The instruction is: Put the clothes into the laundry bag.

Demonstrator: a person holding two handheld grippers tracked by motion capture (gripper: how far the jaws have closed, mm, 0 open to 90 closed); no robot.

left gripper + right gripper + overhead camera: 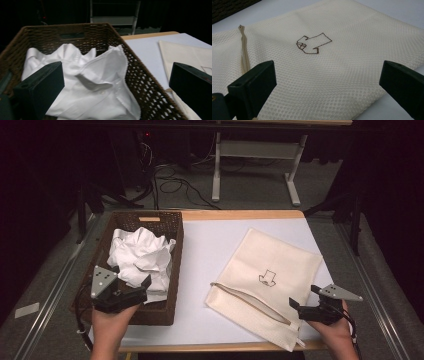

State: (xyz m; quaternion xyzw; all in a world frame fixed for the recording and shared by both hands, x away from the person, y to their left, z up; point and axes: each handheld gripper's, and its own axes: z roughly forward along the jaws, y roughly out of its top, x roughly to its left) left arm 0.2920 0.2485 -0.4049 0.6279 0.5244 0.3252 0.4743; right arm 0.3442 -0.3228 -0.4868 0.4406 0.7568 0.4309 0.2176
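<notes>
while both forearms reach in from the near edge of the desk (210, 245), each hand grips its tool from behind with the jaws aimed forward across the white top. the left hand (111, 320) holds the left gripper (131, 292) at the near end of the brown woven basket (176, 265), tilted slightly toward the middle of the desk. its jaws stand wide apart and hold nothing. in the left gripper view the crumpled white shirt (95, 82) lies in the basket straight ahead, between the two jaws and just beyond them, a buttoned edge of it running down toward the gap; the basket's woven right wall passes in front of the right-hand jaw, and the cream bag shows past that jaw.

the right hand (336, 330) holds the right gripper (306, 310) at the near right corner of the cream mesh laundry bag (270, 270), pointing left and forward over it. its jaws are likewise spread wide and empty. in the right gripper view the bag lies flat under and ahead of the jaws, the small brown outline drawing (313, 43) centred beyond the gap, and the zip (244, 50) runs toward the left-hand jaw. whether the jaw tips touch the mesh cannot be told.
</notes>
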